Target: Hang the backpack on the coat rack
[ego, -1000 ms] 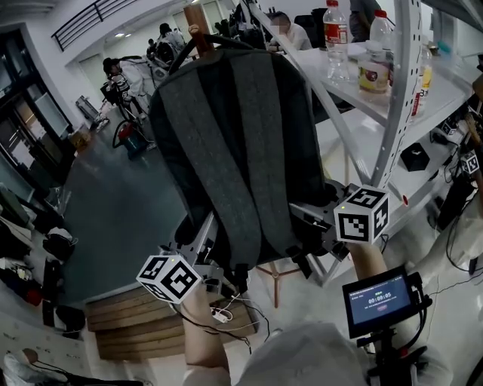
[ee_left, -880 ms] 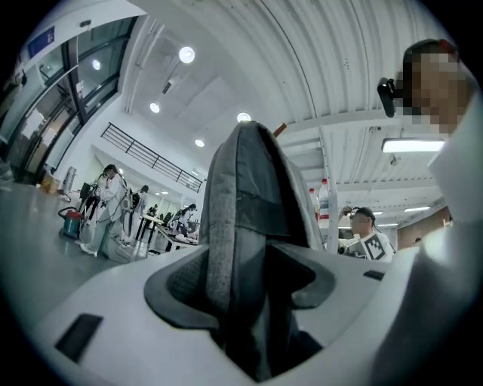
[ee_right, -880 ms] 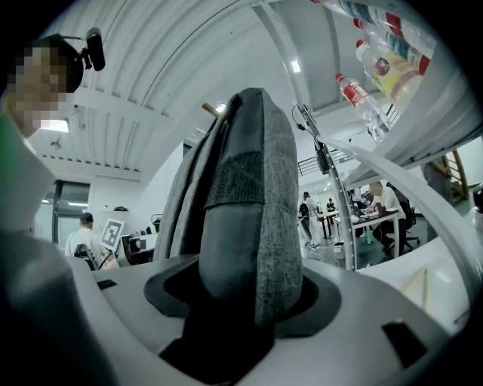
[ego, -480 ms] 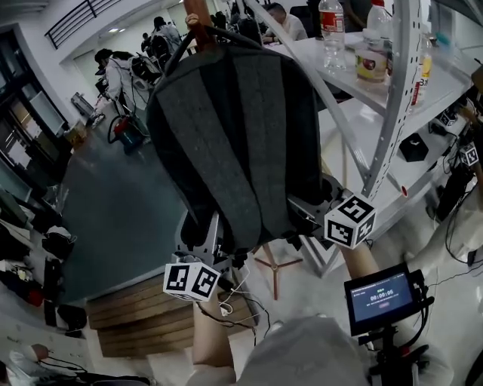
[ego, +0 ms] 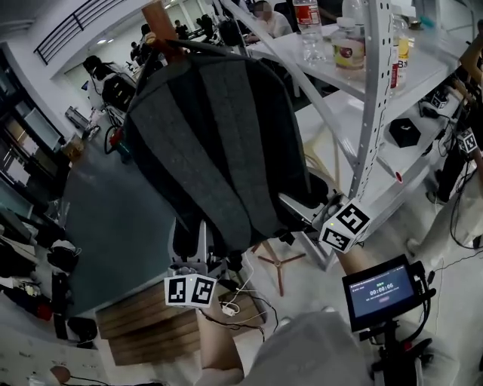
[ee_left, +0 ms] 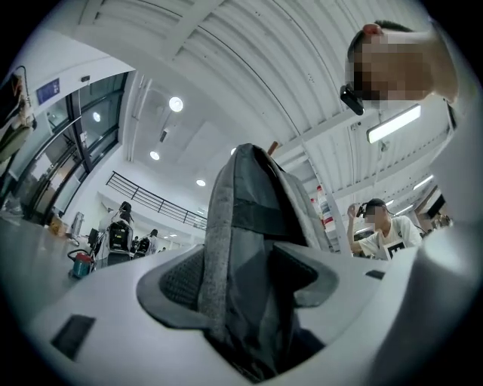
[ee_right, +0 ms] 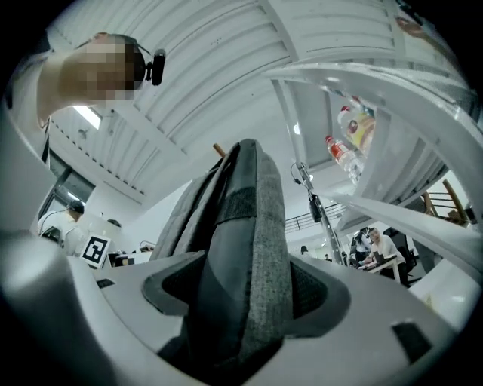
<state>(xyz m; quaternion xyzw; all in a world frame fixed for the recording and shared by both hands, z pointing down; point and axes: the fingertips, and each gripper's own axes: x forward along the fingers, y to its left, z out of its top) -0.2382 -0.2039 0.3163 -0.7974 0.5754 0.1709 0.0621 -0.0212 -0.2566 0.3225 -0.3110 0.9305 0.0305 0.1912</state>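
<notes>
The dark grey backpack (ego: 211, 143) hangs by its top loop from a wooden peg (ego: 162, 19) of the coat rack, whose wooden foot (ego: 279, 264) shows below it. My left gripper (ego: 200, 243) is at the bag's lower left corner and my right gripper (ego: 299, 212) at its lower right corner. In the left gripper view the backpack's edge (ee_left: 253, 241) rises between the jaws of the left gripper (ee_left: 249, 301), which are opening. In the right gripper view the backpack's other edge (ee_right: 245, 241) stands likewise in the right gripper (ee_right: 245, 301), whose jaws are also opening.
A white metal shelf frame (ego: 370, 113) with bottles (ego: 343, 49) stands close on the right. A small screen on a stand (ego: 377, 290) is at lower right, wooden steps (ego: 143, 324) at lower left. People work at desks far behind.
Both grippers have sunk a little at the bag's bottom corners and rolled, their marker cubes turning. The backpack stays hung on the peg.
</notes>
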